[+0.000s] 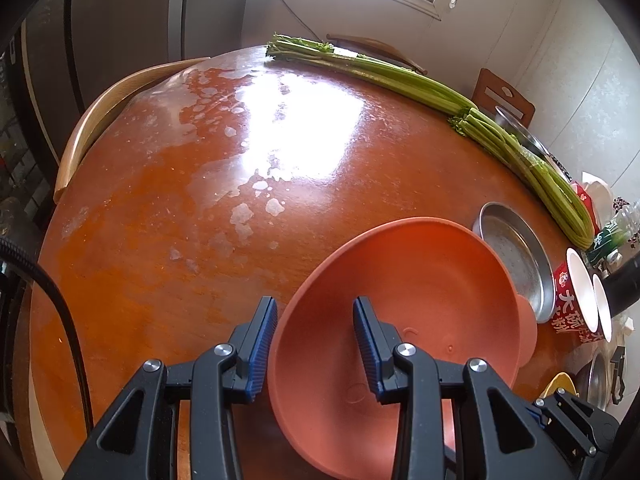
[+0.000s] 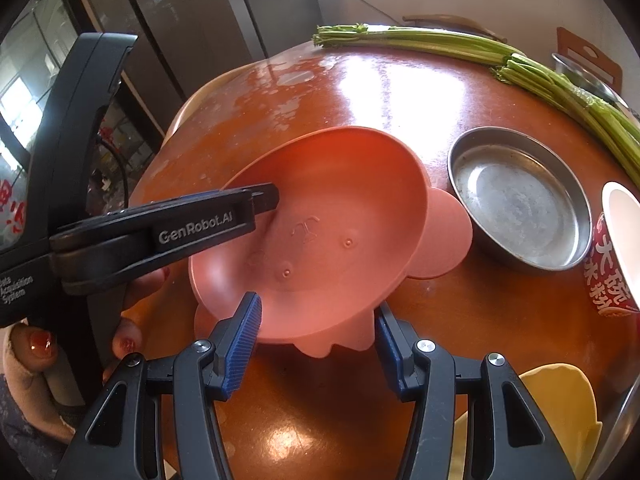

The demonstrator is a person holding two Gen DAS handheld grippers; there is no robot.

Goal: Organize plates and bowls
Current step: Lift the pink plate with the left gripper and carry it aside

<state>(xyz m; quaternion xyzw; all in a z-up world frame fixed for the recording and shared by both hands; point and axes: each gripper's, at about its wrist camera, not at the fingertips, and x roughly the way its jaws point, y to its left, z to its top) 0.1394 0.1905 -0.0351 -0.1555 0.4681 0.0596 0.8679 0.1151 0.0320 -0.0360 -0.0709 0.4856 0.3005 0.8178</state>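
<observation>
We are gripping the pink bowl [image 2: 320, 216] beside the steel plate [image 2: 520, 196] with our left tool [image 2: 276, 196], the right tool [image 2: 316, 332] closing emptily, and stacking is remaining.

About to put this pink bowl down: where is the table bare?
Bare: the wide stretch of table left of the pink bowl, up to the celery. Crowded: right side, with metal dish, paper cups and yellow dish.
</observation>
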